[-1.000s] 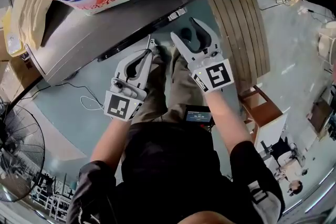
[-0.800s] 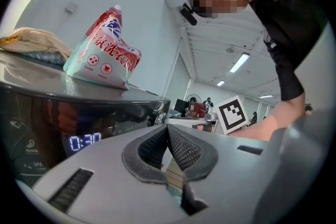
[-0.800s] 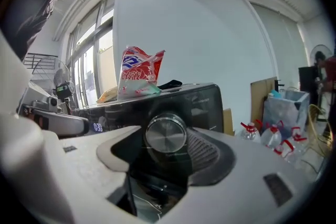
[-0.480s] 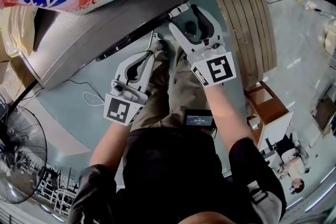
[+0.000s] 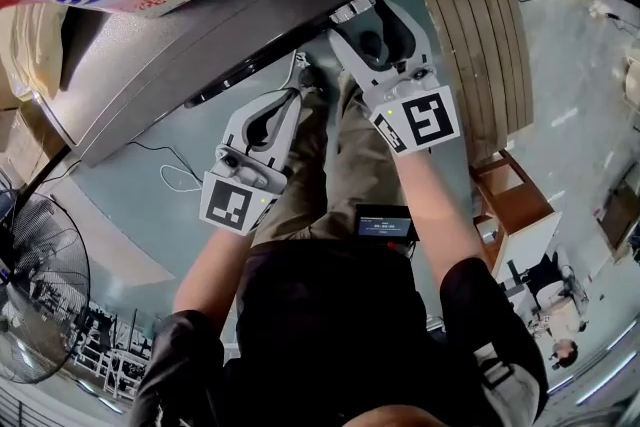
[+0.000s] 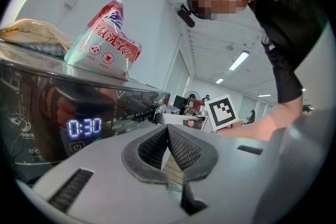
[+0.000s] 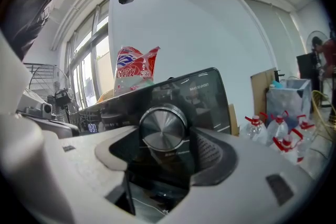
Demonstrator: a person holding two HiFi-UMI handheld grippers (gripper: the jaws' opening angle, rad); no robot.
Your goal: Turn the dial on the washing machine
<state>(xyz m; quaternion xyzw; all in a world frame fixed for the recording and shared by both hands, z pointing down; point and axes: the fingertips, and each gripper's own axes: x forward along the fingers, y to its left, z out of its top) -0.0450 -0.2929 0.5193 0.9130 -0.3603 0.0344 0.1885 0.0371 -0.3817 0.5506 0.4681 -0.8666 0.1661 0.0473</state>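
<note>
Right tool [image 5: 372, 20]: released, jaws just opened wide, set either side of dial [image 7: 163, 126], not pressing it
Left tool [image 6: 168, 132]: clenched, pads together, nothing held; just beside right tool, lower in head view
Dial: round brushed-metal knob on dark front panel of washing machine [image 5: 200, 55]
Display [image 6: 84, 127]: same panel, lit 0:30
Red-and-white bag [image 6: 107, 44]: on top of machine

Just been opening: right gripper [image 7: 165, 157], jaws wide about the silver dial [image 7: 164, 127], seemingly untouched. At ten o'clock, detergent bag [image 7: 135, 68] atop the washing machine [image 7: 205, 93]; at four o'clock, red-capped bottles [image 7: 278, 136].
</note>
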